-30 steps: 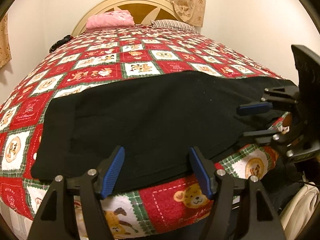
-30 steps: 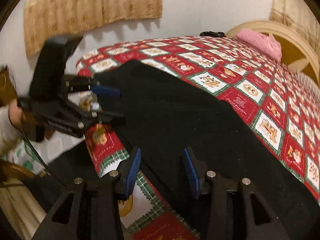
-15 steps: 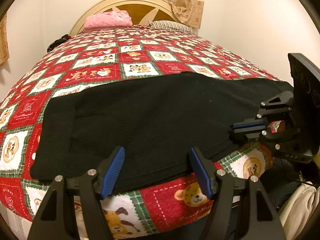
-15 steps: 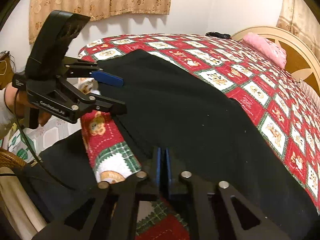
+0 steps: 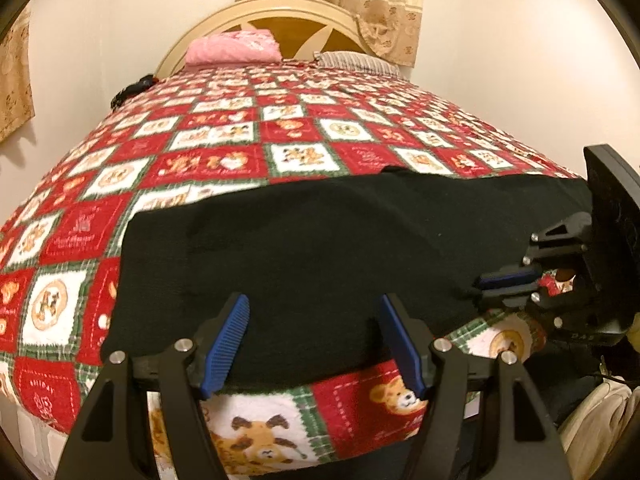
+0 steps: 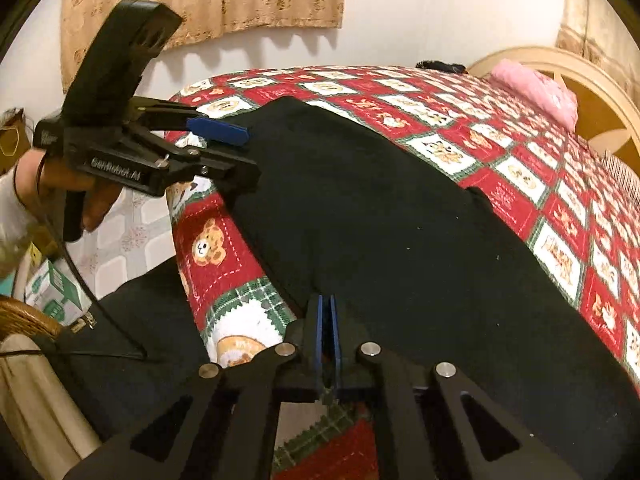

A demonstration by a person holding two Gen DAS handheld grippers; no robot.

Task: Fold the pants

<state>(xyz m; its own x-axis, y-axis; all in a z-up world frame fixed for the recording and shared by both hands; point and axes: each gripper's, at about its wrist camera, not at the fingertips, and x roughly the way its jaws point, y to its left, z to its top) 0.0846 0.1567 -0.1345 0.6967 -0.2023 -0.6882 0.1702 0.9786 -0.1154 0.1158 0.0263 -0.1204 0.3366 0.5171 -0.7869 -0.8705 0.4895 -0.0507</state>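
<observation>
Black pants (image 5: 320, 248) lie spread flat across the foot of the bed, on a red, white and green teddy-bear quilt (image 5: 240, 160), their near edge running along the bed's edge right in front of me. My left tongs (image 5: 316, 340) are spread wide, blue pads apart, poised just at that near hem with the black cloth between and beyond them; I cannot tell if they touch it. My right tongs (image 6: 325, 332) are pressed together, pinching the edge of the pants at the bed's side where the cloth meets the quilt. From the left camera I see those same right tongs (image 5: 506, 280) off to my right, nipping the hem. From the right camera my left tongs (image 6: 230, 148) hover at the far corner of the pants, one blue pad above the fabric, my left hand (image 6: 80, 188) wrapped on the handle. Up at the headboard (image 5: 304, 28) sit a pink pillow (image 5: 234, 46) and a striped pillow (image 5: 356, 62). Down by the floor a green and white box (image 6: 56, 296) stands beside a wicker basket (image 6: 24, 320); what the basket holds I cannot tell.
</observation>
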